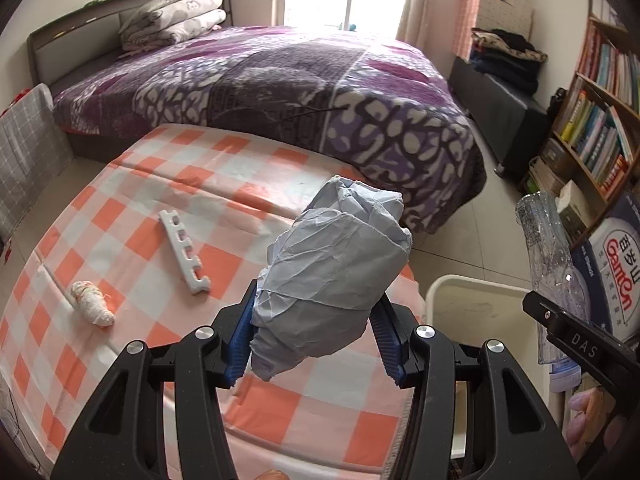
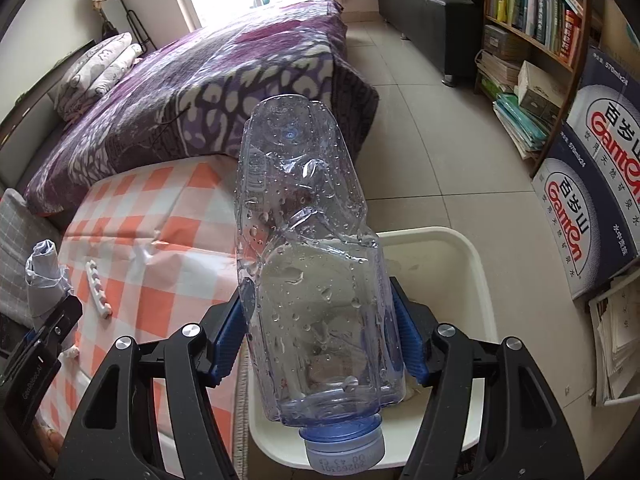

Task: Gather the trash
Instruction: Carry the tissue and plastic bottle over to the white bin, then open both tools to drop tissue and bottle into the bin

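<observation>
My left gripper (image 1: 312,336) is shut on a crumpled pale-blue paper wad (image 1: 336,264), held above the orange-checked tablecloth (image 1: 120,220). It also shows at the left edge of the right wrist view (image 2: 44,276). My right gripper (image 2: 316,340) is shut on a crushed clear plastic bottle (image 2: 304,248), cap toward the camera, held above a white bin (image 2: 472,256). The bottle (image 1: 552,248) and bin (image 1: 472,292) show at the right of the left wrist view. A small white and orange wad (image 1: 92,304) and a white notched plastic strip (image 1: 184,252) lie on the cloth.
A bed with a purple patterned blanket (image 1: 280,80) stands behind the table. A bookshelf (image 2: 532,20) and blue and white cartons (image 2: 600,184) stand at the right. Tiled floor (image 2: 420,128) lies between the bed and the shelf.
</observation>
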